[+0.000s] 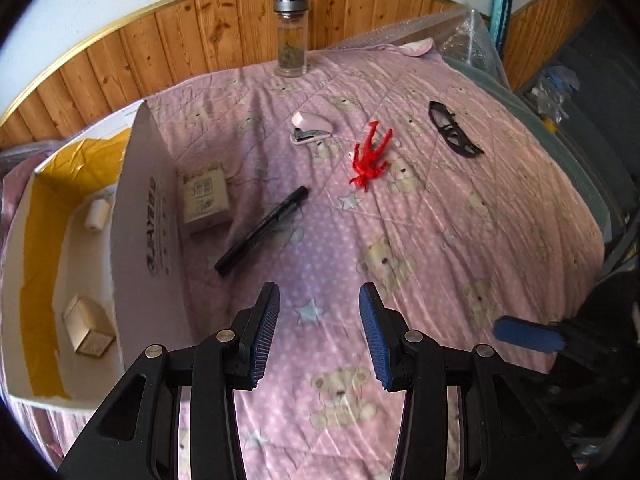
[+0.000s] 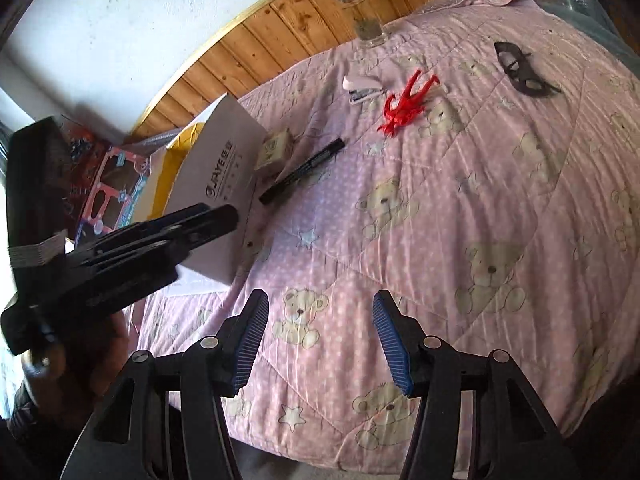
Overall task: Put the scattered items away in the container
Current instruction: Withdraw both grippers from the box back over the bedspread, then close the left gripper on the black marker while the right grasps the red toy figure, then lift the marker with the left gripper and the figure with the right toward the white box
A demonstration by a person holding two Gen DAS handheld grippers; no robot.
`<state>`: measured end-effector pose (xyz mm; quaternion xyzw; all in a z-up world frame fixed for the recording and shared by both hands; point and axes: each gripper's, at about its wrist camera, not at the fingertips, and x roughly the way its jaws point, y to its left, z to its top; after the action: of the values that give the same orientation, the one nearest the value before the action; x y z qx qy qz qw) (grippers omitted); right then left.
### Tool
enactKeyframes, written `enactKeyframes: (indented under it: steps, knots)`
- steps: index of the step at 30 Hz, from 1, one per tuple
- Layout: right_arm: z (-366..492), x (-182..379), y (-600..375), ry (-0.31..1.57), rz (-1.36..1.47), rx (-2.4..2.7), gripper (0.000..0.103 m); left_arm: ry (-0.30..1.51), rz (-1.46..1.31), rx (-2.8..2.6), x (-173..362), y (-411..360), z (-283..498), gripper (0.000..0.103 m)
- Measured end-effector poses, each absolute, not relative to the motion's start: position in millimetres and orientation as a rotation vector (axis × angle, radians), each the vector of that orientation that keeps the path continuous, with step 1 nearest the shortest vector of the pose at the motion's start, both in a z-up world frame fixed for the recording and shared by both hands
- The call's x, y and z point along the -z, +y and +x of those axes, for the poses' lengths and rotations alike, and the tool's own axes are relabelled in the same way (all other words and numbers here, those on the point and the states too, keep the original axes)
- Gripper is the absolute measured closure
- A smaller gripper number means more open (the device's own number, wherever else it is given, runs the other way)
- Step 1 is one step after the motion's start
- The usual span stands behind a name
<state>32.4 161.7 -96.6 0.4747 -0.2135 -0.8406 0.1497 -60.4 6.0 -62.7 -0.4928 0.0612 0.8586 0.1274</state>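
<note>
Both tongs hang over the pink bear-print quilt [image 1: 460, 240] with their blue pads spread and nothing between them — the left gripper [image 1: 319, 334] just right of the open cardboard box [image 1: 144, 208], the right gripper [image 2: 321, 342] further right. Ahead of the left gripper's tips lie a black marker [image 1: 262, 230] and, beyond it, a small pale carton [image 1: 205, 200] touching the box flap. Further off sit a red plastic toy [image 1: 369, 156], a pink stapler [image 1: 311, 130] and a black mask [image 1: 454, 130] — a glass jar [image 1: 291, 36] stands farthest, by the wooden panelling.
</note>
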Motion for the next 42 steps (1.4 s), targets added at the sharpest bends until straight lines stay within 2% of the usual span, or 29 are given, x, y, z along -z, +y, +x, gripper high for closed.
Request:
enactKeyframes:
  steps: [5,12,18,22,24,25,26,27,33,42]
  knots:
    - [-20.8,79.2,185.8,-0.634,1.336,2.443,0.042,0.167,-1.523,-2.533,88.9,14.5,-108.4,0.059]
    - [-113.1,104.6,204.2,-0.671,1.444,2.461,0.042,0.187,-1.610,-2.574,122.6,8.3,-142.5,0.059]
    - [-178.0,140.0,203.9,-0.590,1.536,2.519,0.042,0.163,-1.657,-2.594,149.6,-4.9,-163.2,0.059]
    - [-206.0,162.7,190.9,-0.484,1.546,2.522,0.042,0.041,-1.666,-2.591,159.8,-17.6,-172.9,0.056]
    - [-213.4,171.0,183.9,-0.410,1.520,2.547,0.042,0.033,-1.655,-2.587,159.7,-16.3,-172.6,0.064]
    - [-214.1,170.3,180.1,-0.354,1.491,2.573,0.043,0.014,-1.641,-2.572,159.0,-15.0,-171.7,0.072]
    - [-215.0,170.7,177.5,-0.309,1.489,2.586,0.050,0.007,-1.633,-2.563,158.5,-12.8,-172.0,0.086]
    - [-214.7,171.0,178.2,-0.305,1.481,2.597,0.051,0.009,-1.628,-2.568,157.7,-11.1,-171.7,0.089]
    - [-210.0,170.2,196.0,-0.481,1.454,2.581,0.051,-0.151,-1.621,-2.535,153.5,-12.2,-175.4,0.090]
    - [-195.7,148.6,199.9,-0.615,1.408,2.551,0.051,-0.192,-1.596,-2.531,133.0,-12.4,-161.9,0.090]
